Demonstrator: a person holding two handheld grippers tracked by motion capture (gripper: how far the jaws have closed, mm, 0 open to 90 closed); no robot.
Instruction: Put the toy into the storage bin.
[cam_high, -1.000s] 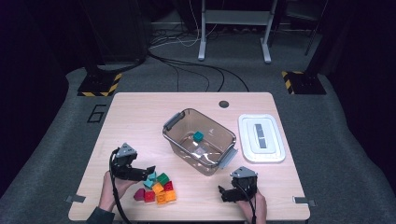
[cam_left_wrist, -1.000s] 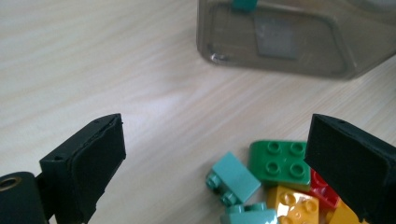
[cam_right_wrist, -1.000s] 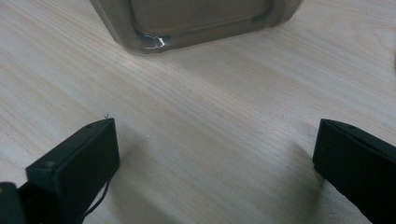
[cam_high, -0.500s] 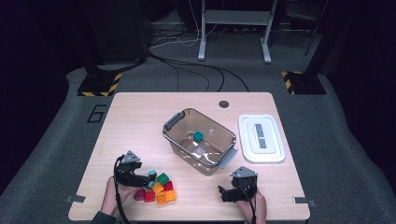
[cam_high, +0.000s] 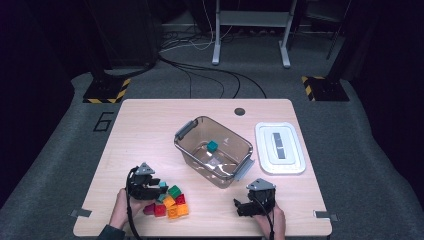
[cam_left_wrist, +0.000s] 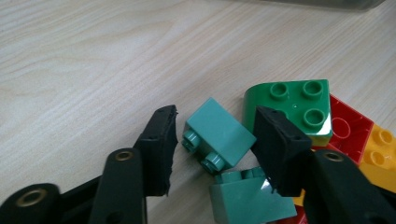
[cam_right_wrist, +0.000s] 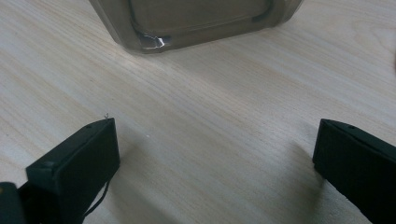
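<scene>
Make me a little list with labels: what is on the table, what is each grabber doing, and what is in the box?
Table: wooden table
Left gripper: jaws have just been closing around a teal block; a gap shows beside one pad
Right gripper: open, nothing between its jaws
Block pile: green, red, orange and teal blocks
Clear bin: one teal cube inside
White lid: lying flat beside the bin

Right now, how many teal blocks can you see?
3. One teal block sits in the clear bin. A second teal block lies between the left gripper's jaws, which have just been closing. A third teal block lies beside it. More may be hidden.
</scene>
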